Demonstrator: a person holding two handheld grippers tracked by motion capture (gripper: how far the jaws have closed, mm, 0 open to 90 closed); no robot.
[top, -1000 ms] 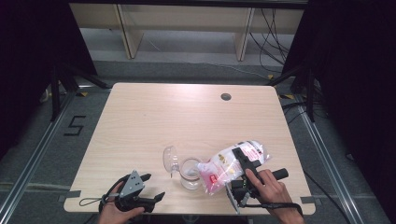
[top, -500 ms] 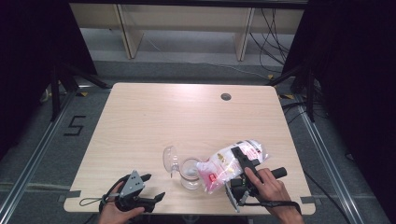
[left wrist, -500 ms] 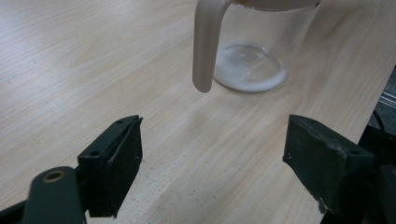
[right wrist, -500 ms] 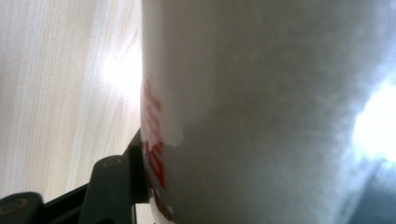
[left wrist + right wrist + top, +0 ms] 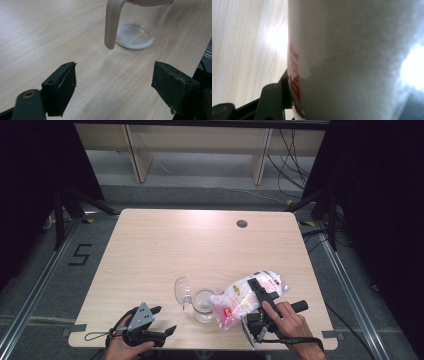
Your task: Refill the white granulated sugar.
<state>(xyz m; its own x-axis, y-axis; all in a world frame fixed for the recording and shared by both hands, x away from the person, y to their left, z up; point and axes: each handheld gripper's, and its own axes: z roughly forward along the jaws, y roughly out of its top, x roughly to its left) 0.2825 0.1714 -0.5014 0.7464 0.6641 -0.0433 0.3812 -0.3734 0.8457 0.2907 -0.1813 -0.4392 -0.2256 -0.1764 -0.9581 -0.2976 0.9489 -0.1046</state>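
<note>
White bag [image 5: 240,297] clamped in right claw [image 5: 257,292], tilted over glass jug [image 5: 202,304]

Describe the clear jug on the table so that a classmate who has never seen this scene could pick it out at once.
Start at the pale wooden table and move to its near edge, between the two hand-held grippers. The clear jug stands upright there, beside a plastic bag of white powder tilted towards its mouth. Alone among its neighbours it is see-through, with a curved handle and a thin white layer on its bottom.
</note>
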